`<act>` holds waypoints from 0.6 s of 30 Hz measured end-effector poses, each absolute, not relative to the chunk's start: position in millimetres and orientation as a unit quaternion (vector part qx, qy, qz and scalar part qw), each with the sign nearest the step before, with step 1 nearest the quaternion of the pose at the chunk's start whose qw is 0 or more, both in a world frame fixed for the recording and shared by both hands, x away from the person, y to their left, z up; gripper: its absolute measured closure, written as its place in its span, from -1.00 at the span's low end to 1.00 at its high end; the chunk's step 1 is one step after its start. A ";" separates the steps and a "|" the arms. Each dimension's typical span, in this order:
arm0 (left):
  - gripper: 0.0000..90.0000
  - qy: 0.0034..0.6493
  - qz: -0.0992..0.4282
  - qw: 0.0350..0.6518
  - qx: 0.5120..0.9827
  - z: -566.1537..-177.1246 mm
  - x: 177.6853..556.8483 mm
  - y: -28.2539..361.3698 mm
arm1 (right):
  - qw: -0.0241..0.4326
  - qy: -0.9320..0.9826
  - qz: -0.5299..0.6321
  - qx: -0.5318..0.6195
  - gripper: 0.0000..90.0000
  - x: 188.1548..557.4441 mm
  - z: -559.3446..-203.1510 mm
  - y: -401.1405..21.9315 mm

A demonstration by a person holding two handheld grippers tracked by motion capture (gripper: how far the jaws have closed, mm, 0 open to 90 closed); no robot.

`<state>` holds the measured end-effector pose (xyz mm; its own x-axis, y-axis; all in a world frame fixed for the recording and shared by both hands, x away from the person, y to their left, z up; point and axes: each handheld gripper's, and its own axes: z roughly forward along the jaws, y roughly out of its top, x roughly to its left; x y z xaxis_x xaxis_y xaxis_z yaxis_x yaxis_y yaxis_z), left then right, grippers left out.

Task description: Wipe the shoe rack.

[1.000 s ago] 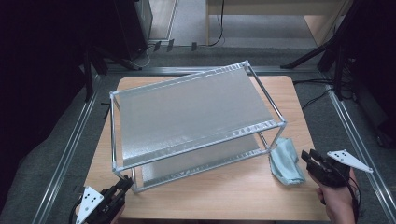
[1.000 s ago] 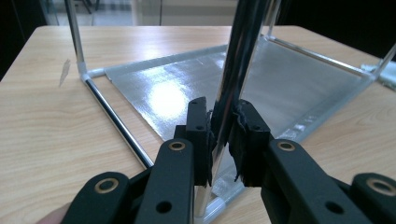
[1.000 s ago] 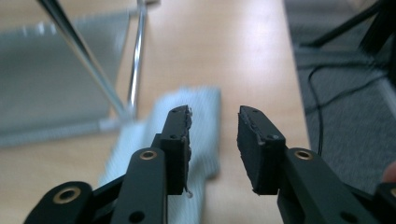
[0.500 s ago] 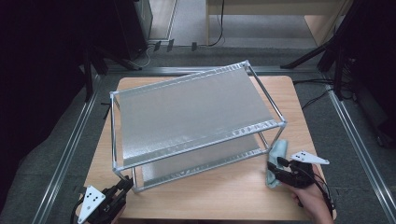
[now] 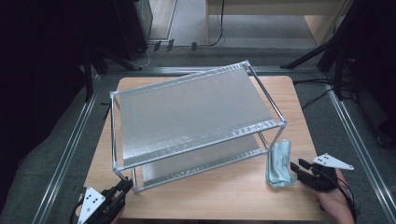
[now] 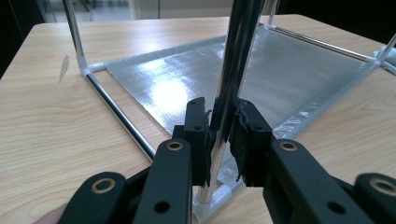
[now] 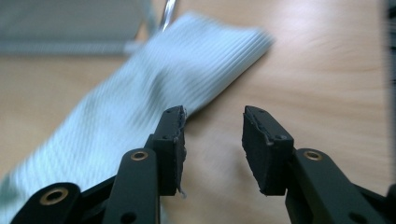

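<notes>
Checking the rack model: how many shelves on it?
2. Top shelf spans the upper frame; bottom shelf lies near the table, largely hidden beneath the top one.

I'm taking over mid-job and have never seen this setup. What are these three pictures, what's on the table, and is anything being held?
No robot here: a person holds a two-jaw tool in each hand. One picture is a high view looking down on the table; the other two come from cameras riding on each tool, looking along its black jaws.

On the table stands a two-level metal rack, with a folded blue cloth lying beside its near right leg.

The left tool, at the rack's near left corner in the high view, is shut on the rack's upright post.

The right tool sits just by the cloth. Its jaws have just been closing, but nothing is between them; the left jaw is at the cloth's edge, and the picture is too blurred to tell if it touches.
</notes>
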<state>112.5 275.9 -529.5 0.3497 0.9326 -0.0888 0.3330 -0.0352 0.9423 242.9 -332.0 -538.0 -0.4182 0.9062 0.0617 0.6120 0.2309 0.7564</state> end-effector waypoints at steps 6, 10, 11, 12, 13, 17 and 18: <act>0.72 0.484 0.302 0.496 0.654 -529.9 113.5 275.3 | 0.182 0.802 0.376 0.427 0.01 240.0 -544.8 -305.9; 0.72 0.483 0.303 0.496 0.655 -529.9 112.9 275.5 | 0.188 0.816 0.363 0.410 -0.33 242.7 -546.9 -282.6; 0.72 0.483 0.303 0.496 0.654 -529.9 112.6 275.6 | 0.191 0.815 0.366 0.407 -0.36 242.5 -544.8 -279.9; 0.72 0.483 0.303 0.496 0.655 -529.8 112.3 275.9 | 0.195 0.811 0.373 0.407 -0.38 241.9 -541.2 -279.1; 0.72 0.483 0.303 0.496 0.655 -529.8 111.9 276.1 | 0.201 0.805 0.381 0.408 -0.40 241.3 -536.8 -280.0; 0.72 0.482 0.304 0.496 0.656 -529.9 111.7 276.3 | 0.214 0.775 0.416 0.424 -0.42 238.8 -523.0 -286.2; 0.72 0.482 0.304 0.495 0.656 -529.9 111.9 276.1 | 0.206 0.777 0.419 0.422 -0.48 238.7 -523.2 -284.4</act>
